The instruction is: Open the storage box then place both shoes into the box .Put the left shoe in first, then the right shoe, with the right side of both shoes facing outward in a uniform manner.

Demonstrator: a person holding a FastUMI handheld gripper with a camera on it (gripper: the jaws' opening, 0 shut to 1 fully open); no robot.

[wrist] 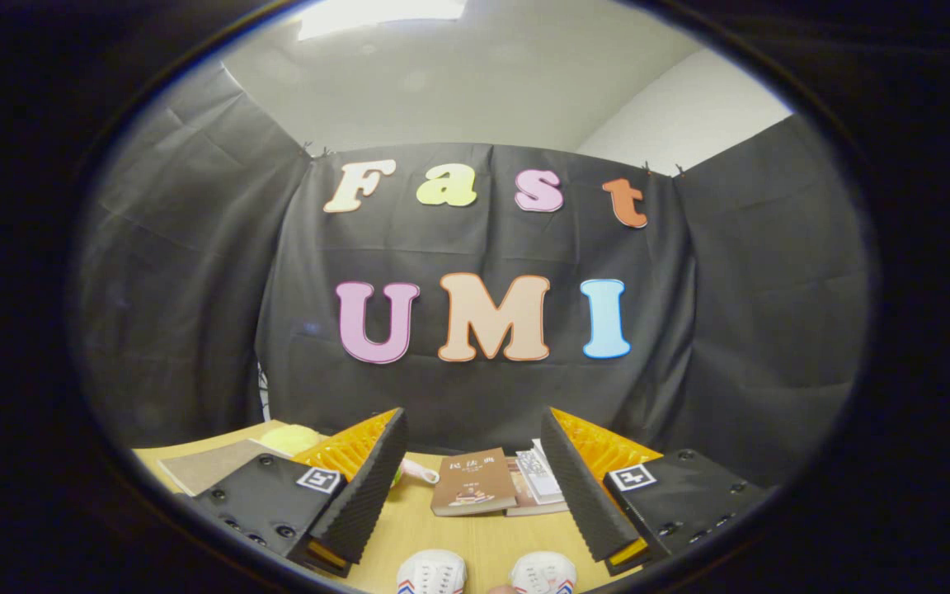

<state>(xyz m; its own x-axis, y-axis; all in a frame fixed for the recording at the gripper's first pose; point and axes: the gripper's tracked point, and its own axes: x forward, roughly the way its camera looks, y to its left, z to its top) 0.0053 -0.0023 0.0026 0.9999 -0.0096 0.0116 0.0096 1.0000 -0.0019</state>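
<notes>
The gripper (475,487) is holding high above the table (483,536), fingers spread wide with nothing between them. Two shoes (432,573) are lying side by side below the gap, toes pointing forward; the second shoe (543,573) is sitting just beside the first, near the other finger. Which is the left shoe cannot be told from the toes alone.

The box is the first thing to find: none of the objects ahead is reading as a storage box. Beyond the fingers, two books (472,483) are lying flat on the table, one overlapping the other. A yellow-green object (289,439) and a flat grey mat (207,464) are lying past the finger on that side.

Step in hand, by judgement: locating and opening the box, not yet begun.

Procedure:
- Tilt the gripper down until the box lid is coming between the fingers.
- Keep the fingers wide during the approach.
- Close on the lid edge only, then lift steadily.
- Confirm shoe handedness before picking.

No container contents are visible.
</notes>
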